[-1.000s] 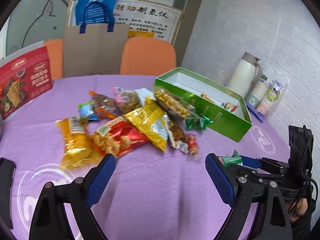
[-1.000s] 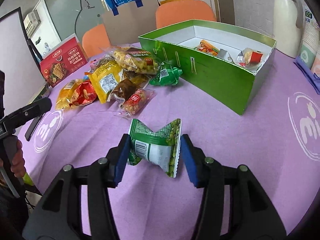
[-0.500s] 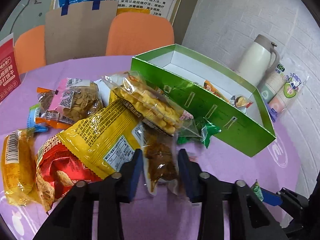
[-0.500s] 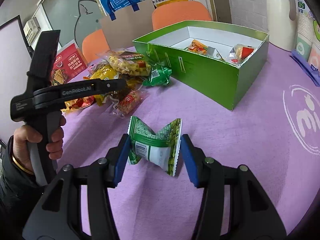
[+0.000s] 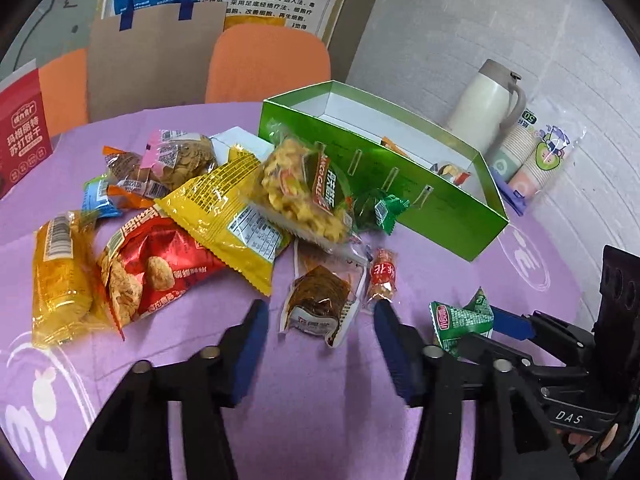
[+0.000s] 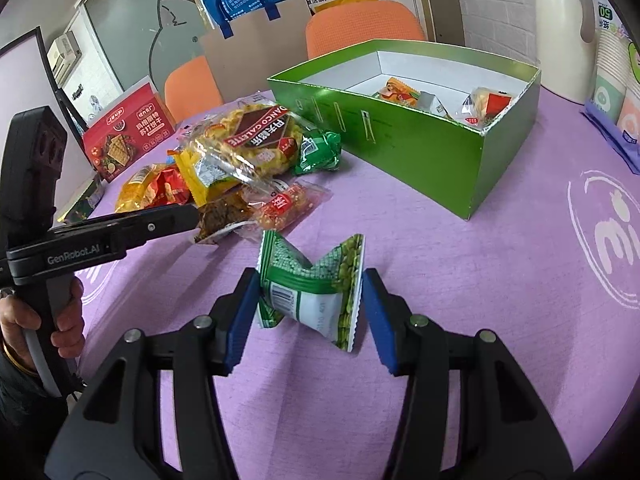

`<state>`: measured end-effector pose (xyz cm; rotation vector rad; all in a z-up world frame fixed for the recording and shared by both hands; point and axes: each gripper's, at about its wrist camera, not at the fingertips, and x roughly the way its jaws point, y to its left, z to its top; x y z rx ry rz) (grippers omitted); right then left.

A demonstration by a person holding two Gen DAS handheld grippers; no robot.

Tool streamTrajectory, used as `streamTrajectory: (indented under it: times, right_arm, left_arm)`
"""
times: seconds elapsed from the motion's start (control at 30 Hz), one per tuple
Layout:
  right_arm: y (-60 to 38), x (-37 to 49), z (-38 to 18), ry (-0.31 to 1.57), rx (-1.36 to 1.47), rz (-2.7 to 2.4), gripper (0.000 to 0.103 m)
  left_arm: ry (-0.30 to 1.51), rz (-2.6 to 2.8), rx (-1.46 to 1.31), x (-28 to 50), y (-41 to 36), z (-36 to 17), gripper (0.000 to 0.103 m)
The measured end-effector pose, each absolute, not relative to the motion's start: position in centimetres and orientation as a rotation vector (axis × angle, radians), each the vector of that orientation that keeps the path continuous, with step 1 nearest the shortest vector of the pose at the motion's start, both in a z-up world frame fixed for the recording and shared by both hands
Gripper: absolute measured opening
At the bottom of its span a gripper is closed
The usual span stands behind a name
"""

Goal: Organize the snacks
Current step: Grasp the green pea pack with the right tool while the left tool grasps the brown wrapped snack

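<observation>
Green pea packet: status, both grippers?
Right gripper shut on green pea packet. Left gripper open, around brown clear-wrapped snack. Path to green cardboard box unobstructed.

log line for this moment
left gripper: open, at brown snack pack | right gripper: shut on green pea packet | green box: partly filled

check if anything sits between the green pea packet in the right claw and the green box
Nothing visible does. The green pea packet sits in the right claw, and only bare purple tablecloth lies between it and the green box. The snack pile is off to the left.
</observation>
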<state>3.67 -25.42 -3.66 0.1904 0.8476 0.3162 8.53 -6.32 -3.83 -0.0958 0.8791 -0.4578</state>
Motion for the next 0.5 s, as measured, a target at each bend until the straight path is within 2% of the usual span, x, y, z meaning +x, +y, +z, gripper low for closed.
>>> streamTrajectory:
  times: [0.2,0.3,0.5]
  right_arm:
    - [-25.3,3.6,-3.7,0.855,0.174,0.315,0.058]
    - [-25.5,3.5,-3.8,0.857,0.174,0.316,0.060]
    - [-25.3,3.9,-4.1,0.869,0.172,0.312,0.065]
  left_arm:
    - [0.919,-0.483,0.006,10.6,-8.7,-4.8,0.062]
    - [0.950,-0.500,0.011,10.7,-8.8,-5.5,0.053]
    - [0.960,-0.508,-0.002,10.7,-8.7,-5.9,0.053]
